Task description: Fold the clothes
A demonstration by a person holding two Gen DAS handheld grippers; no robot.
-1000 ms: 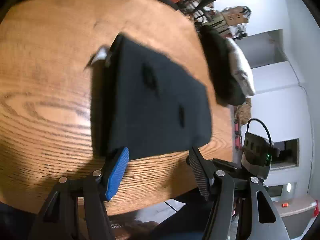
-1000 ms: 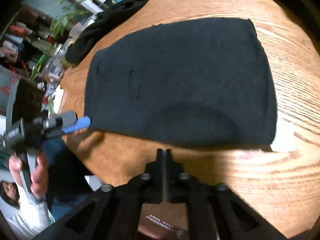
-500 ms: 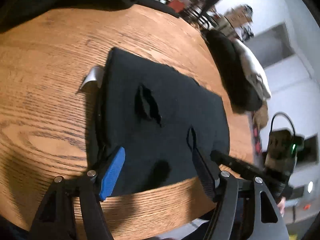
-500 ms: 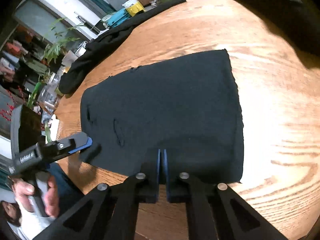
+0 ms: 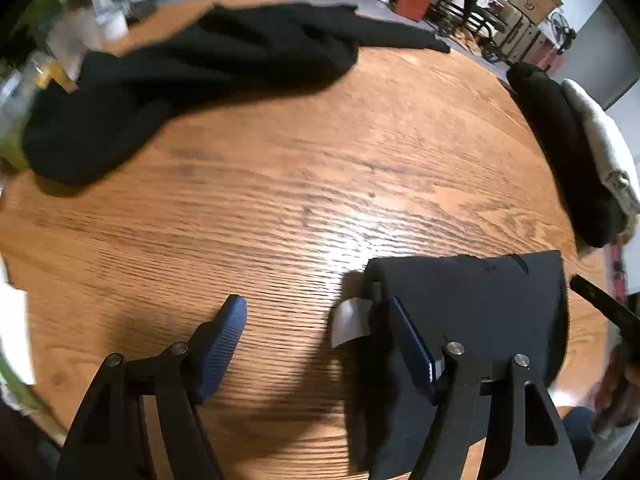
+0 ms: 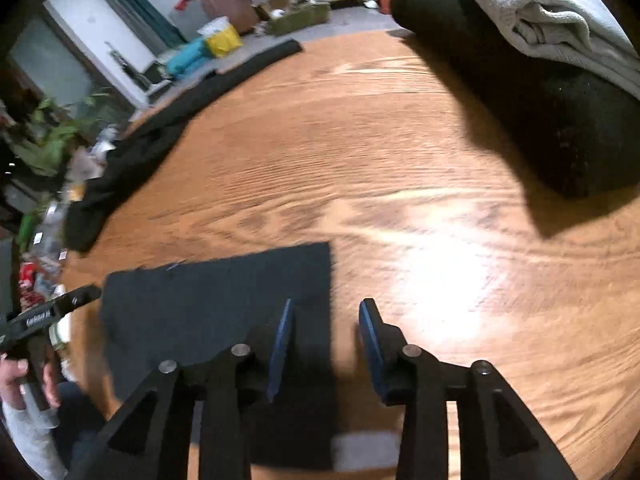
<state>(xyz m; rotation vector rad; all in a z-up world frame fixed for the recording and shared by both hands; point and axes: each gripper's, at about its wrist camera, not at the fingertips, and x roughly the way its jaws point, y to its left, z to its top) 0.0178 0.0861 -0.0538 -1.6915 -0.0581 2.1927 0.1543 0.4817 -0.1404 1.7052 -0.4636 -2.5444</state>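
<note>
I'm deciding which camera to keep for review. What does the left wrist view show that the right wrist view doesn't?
Only the left wrist view shows the white tag sticking out of the folded black garment.

Only the right wrist view shows a hand holding the left gripper.

Both show the wooden table, the loose black clothing at its far edge, and the stacked black and grey clothes.

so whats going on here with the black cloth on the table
A person holds a pair of tongs in each hand over a wooden table, folding clothes. A small folded black garment lies flat near the table's front edge. The left tongs are open and opening, empty. The right tongs are opening, clamping nothing. An unfolded black garment lies further back, folded clothes stacked aside.
</note>
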